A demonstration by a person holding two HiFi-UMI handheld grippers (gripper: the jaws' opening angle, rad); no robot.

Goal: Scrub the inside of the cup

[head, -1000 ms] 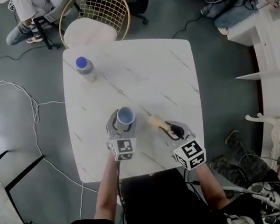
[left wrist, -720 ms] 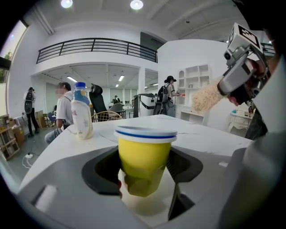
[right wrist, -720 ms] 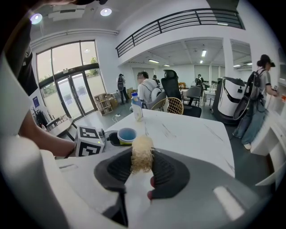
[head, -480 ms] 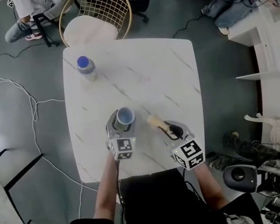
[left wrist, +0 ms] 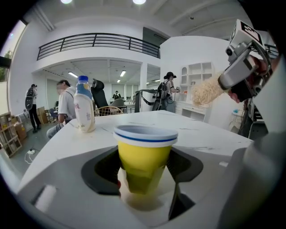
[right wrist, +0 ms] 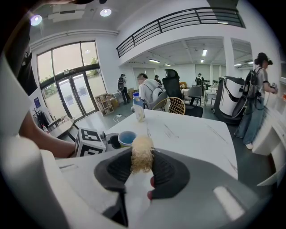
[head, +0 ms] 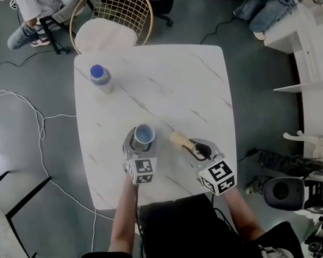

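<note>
A yellow cup [left wrist: 145,161] with a white and blue rim stands upright on the white marble table [head: 166,87]; from above its inside looks blue [head: 144,135]. My left gripper [head: 139,141] is shut on the cup, a pad on each side of its lower wall. My right gripper [head: 193,148] is shut on a tan fibrous scrub brush [right wrist: 142,155], whose bushy end [head: 178,138] points toward the cup from its right, a short gap away. The left gripper view has the brush [left wrist: 206,91] up in the air at the upper right.
A plastic bottle [head: 99,78] with a blue cap stands at the table's far left. A wire chair [head: 110,18] sits behind the far edge. Cables [head: 31,126] lie on the floor at the left. White shelving [head: 314,49] is to the right. People stand further off.
</note>
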